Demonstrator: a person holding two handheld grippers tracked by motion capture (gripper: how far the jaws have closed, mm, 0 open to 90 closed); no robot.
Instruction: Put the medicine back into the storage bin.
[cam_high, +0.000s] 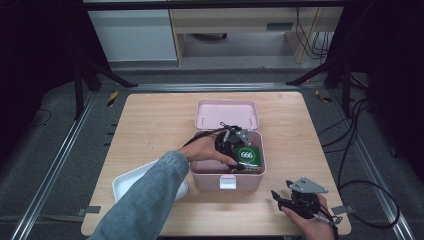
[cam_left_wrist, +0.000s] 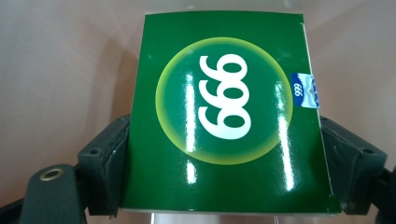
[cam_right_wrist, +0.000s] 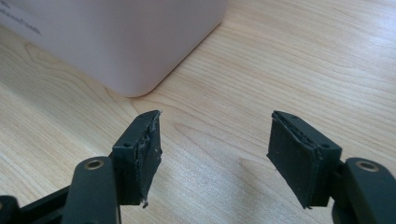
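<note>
Scene: a person sat at a wooden table (cam_high: 150, 120) with a hand-held gripper in each hand; the pink box (cam_high: 227, 176), its lid thrown back, served as the landmark.
Work in hand: placing a green packet (cam_high: 246, 155) marked 666 into the pink box.
Progress: judged well along; the packet was already down within the box walls, but it was not yet let go.
Left to do: judged to be setting the packet on the box floor, releasing it and lifting the gripper out; whether the packet already rested on the floor could not be told.
Left gripper (cam_high: 234, 145): reached down into the pink box and clamped on the green packet, one jaw pressed to each side edge.
Packet and left gripper: in the left gripper view the green packet (cam_left_wrist: 224, 112) sat squarely between the two jaws, printed face toward the camera, with the box's pink inner wall behind it.
Right gripper (cam_high: 287, 198): rested on the table near the box's front right corner, apart from it, jaws spread and grasping nothing.
Right gripper view: the pink box (cam_right_wrist: 126, 42) corner lay just ahead of the jaws, bare wood between them.
White tray (cam_high: 127, 181): lay just left of the pink box, partly under the person's sleeve.
</note>
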